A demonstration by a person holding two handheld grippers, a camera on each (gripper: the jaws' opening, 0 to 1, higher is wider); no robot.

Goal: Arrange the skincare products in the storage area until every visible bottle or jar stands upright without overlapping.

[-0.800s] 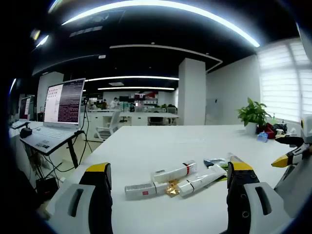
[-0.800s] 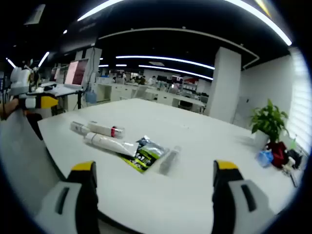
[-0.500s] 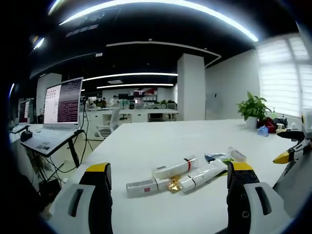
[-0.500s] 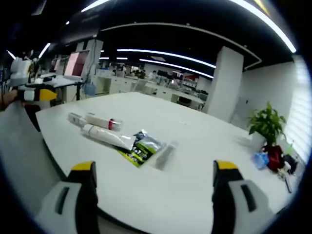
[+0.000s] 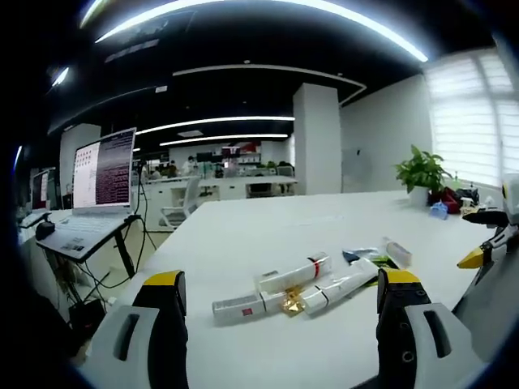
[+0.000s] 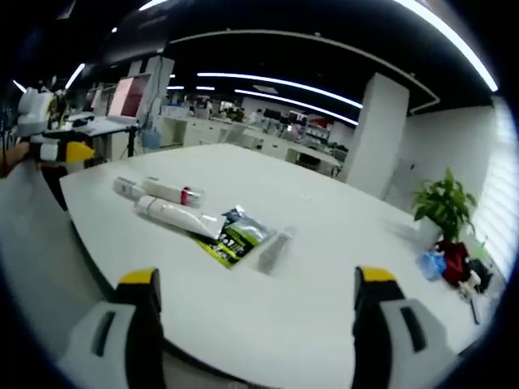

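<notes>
Several skincare items lie flat in a cluster on the white table [image 5: 243, 235]. A white tube with a red band [image 5: 293, 275] [image 6: 173, 192], a short white tube [image 5: 238, 305] [image 6: 126, 186] and a long white tube [image 5: 340, 285] [image 6: 172, 214] rest side by side. A green and black sachet [image 6: 235, 237] [image 5: 365, 257] and a clear slim tube [image 6: 274, 248] [image 5: 397, 253] lie beyond them. My left gripper [image 5: 280, 324] is open in front of the cluster, nothing between its jaws. My right gripper [image 6: 253, 320] is open too, short of the items.
A laptop on a stand [image 5: 93, 186] is at the table's left side. A potted plant [image 6: 444, 212] [image 5: 422, 174] and small coloured items [image 6: 454, 259] sit at the far corner. Office desks and a white pillar [image 5: 318, 146] stand behind.
Both views have shifted slightly with the hands. The items on the table lie where they were.
</notes>
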